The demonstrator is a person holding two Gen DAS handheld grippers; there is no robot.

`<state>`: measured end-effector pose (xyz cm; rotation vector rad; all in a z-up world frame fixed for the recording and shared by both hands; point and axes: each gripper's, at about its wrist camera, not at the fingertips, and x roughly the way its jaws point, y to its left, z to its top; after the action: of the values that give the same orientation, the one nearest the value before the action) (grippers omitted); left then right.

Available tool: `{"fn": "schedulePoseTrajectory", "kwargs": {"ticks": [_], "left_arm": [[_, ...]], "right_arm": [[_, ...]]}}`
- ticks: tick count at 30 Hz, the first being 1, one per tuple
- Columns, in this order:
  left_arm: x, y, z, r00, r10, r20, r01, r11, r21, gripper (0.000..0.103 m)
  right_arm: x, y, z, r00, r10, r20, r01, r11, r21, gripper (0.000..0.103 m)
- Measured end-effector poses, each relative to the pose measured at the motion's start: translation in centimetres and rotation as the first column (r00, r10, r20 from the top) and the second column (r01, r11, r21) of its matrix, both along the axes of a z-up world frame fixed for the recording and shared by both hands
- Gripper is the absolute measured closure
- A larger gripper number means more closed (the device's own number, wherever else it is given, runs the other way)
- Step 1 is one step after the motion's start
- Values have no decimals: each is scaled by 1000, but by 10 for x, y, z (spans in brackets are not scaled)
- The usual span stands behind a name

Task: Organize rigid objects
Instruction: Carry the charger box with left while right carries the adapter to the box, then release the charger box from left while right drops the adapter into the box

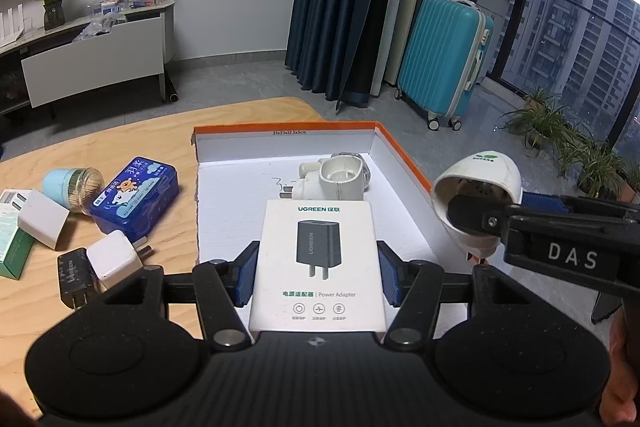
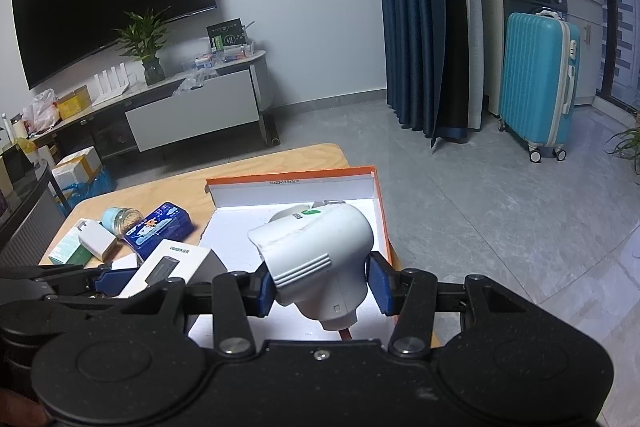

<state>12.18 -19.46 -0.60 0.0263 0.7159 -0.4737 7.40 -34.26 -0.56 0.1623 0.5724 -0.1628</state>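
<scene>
Nearest the left wrist camera, the left gripper (image 1: 318, 277) has its blue pads clamped on the two long edges of a white charger box (image 1: 320, 263), a flat matte carton printed with a dark power adapter, held over the near part of the orange-rimmed tray (image 1: 404, 157). The right gripper (image 2: 322, 285) is closed on a white plug-in device (image 2: 316, 251), a smooth rounded plastic shell with ribbed vents and a green leaf logo, poised above the tray's right near corner. The tray is a shallow cardboard lid with a white, slightly grainy floor, and a white travel adapter (image 1: 332, 177) already lies at its far right. To do this step well, I judge each item should be lowered until it rests on the tray floor before the pads part, the carton laid flat at the near left and the rounded shell set beside it, clear of the adapter, since its curved body could roll. The glossy shell may slip, so the descent should be slow. Further left on the pale wooden table (image 1: 100, 151) wait a blue tin (image 1: 134, 193), a glass jar (image 1: 78, 189) with a pale blue cap lying on its side, two white charger cubes (image 1: 44, 219) and a black charger (image 1: 76, 277).
</scene>
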Motion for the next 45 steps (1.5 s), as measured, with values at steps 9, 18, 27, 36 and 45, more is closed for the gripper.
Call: {"fn": "schedulePoseTrajectory", "kwargs": {"ticks": [9,18,27,36,45], "left_arm": [[5,-1,-5,1000,5,-13,-5,1000,4,44],[8,-4,-10,1000,0,-26,0,1000,4,44],[10,-17,-19,998,-21,-60,22,1000,15,42],[4,-7,-14,998,13,-69,-12,1000,10,24],[-1,12,1,994,98,-50,-95,994,55,4]], "right_arm": [[20,-10,0,1000,9,-21,-9,1000,1,45],[22,-25,15,998,-40,46,39,999,4,38],[3,-24,17,997,-55,58,56,998,-13,33],[-1,-11,21,997,-28,75,29,999,-15,29],[-2,10,19,998,9,57,-9,1000,-12,18]]}}
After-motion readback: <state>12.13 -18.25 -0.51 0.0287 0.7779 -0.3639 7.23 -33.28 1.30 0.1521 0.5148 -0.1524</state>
